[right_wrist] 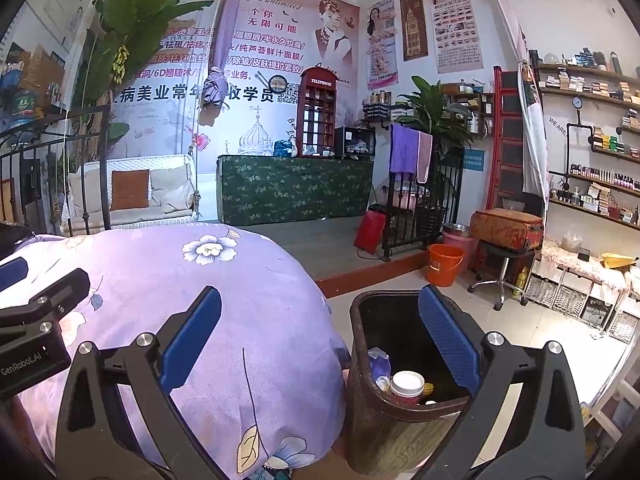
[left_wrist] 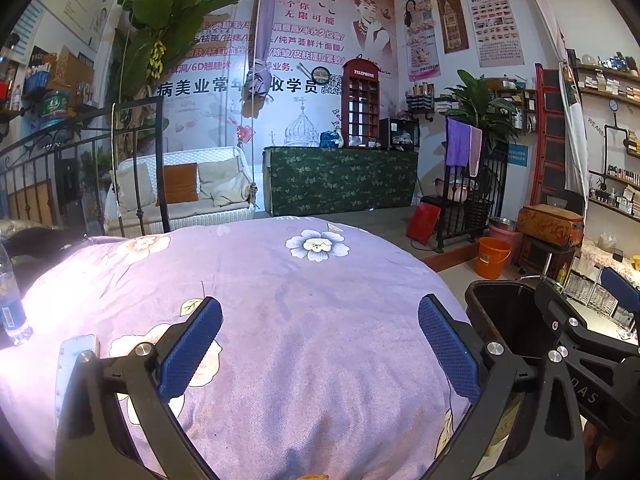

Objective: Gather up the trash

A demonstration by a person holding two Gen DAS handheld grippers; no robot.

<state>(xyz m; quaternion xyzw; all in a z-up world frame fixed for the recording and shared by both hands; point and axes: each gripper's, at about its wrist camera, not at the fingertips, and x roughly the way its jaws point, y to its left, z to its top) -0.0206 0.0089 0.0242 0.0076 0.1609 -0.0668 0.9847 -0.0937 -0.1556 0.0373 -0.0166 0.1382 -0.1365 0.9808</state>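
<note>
A dark trash bin [right_wrist: 384, 432] stands on the floor beside the purple flowered bed [right_wrist: 208, 304]. Inside it lie a paper cup [right_wrist: 407, 386], a crumpled bluish wrapper [right_wrist: 378, 364] and something yellow. My right gripper [right_wrist: 320, 340] hangs open over the bed's edge and the bin's rim, holding nothing. My left gripper [left_wrist: 320, 352] is open above the bedspread [left_wrist: 304, 320], also holding nothing. In the left wrist view the bin [left_wrist: 500, 320] shows at the right, behind the right gripper's black frame. A water bottle [left_wrist: 10, 300] stands at the far left, and a pale flat phone-like object [left_wrist: 70, 368] lies on the bed.
An orange bucket [right_wrist: 444, 264] and a pink one stand on the floor beyond the bin. A stool with a patterned case [right_wrist: 506, 232] is to the right, shelves of bottles behind it. A black iron bed frame [left_wrist: 136, 168], a swing sofa [left_wrist: 180, 192] and a green-draped counter [left_wrist: 340, 180] lie ahead.
</note>
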